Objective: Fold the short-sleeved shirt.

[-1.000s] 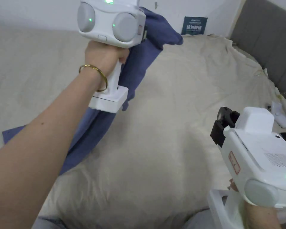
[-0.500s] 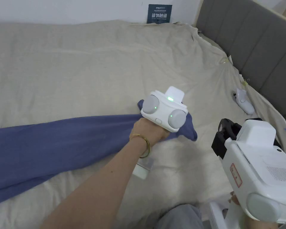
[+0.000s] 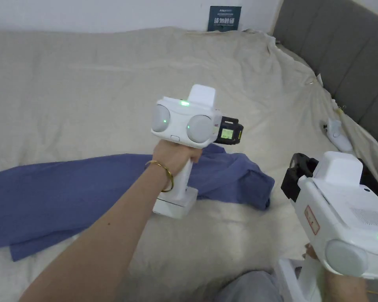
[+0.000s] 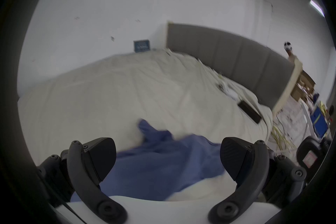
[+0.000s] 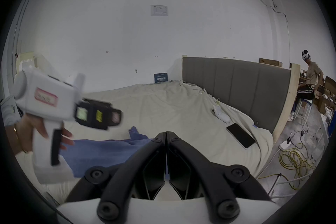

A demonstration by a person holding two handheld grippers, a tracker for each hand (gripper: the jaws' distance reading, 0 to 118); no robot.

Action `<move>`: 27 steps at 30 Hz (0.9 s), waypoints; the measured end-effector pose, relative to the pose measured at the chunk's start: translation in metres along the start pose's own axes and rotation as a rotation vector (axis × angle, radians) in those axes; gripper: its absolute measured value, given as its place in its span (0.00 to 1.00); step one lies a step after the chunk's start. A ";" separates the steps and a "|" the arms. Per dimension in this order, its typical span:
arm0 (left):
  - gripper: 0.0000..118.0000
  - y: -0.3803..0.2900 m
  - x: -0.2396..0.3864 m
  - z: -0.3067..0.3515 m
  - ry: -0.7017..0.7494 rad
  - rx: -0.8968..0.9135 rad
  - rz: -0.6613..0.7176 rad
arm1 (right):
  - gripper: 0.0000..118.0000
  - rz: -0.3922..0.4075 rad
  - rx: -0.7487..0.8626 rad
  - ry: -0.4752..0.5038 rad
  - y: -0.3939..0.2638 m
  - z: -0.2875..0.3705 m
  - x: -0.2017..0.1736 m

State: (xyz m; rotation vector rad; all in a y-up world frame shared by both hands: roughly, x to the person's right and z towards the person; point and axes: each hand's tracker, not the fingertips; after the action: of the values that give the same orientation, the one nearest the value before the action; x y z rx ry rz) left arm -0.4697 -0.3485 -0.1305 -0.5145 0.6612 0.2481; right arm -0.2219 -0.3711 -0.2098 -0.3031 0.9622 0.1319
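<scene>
While the blue garment lies stretched across the bed, the scene reads from left to right as follows.
Shirt: the short-sleeved shirt (image 3: 66, 196) lies on the cream bedsheet (image 3: 105, 90), its long body running from the left edge toward the middle, its right end bunched into folds near the centre of the bed.
Left gripper: the left gripper (image 4: 168, 158) is held above the bunched end of the shirt; in the left gripper view its two black jaws stand wide apart with nothing between them, the blue cloth lying below and beyond them.
Left hand: the left hand (image 3: 172, 155) grasps the white handle, a gold bangle (image 3: 162, 175) on the wrist.
Right gripper: the right gripper (image 5: 166, 137) is held low at the right, apart from the shirt; its jaws are pressed together, tips touching, on nothing.
Bedside things: a white controller (image 3: 338, 133) and a dark phone (image 5: 240, 135) lie on the sheet near the grey headboard (image 3: 341, 55).
Background: a seated person (image 5: 309, 75) shows at the far right in the right gripper view.
</scene>
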 end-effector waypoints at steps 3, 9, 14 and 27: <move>0.99 0.006 -0.042 0.035 0.121 0.077 0.010 | 0.00 0.018 0.016 0.029 0.006 -0.007 -0.013; 0.99 -0.005 -0.114 0.108 0.348 0.244 0.109 | 0.00 0.029 0.053 0.089 0.018 -0.017 -0.040; 0.98 -0.032 -0.143 0.161 0.511 0.348 0.099 | 0.00 0.044 0.080 0.136 0.025 -0.011 -0.067; 0.17 -0.124 -0.155 0.208 0.615 0.352 0.146 | 0.00 0.084 0.108 0.196 0.026 0.001 -0.091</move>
State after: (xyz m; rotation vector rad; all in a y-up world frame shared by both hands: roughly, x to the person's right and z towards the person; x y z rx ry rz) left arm -0.4333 -0.3530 0.1548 -0.1940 1.3163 0.1015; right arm -0.2787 -0.3442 -0.1397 -0.1784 1.1731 0.1277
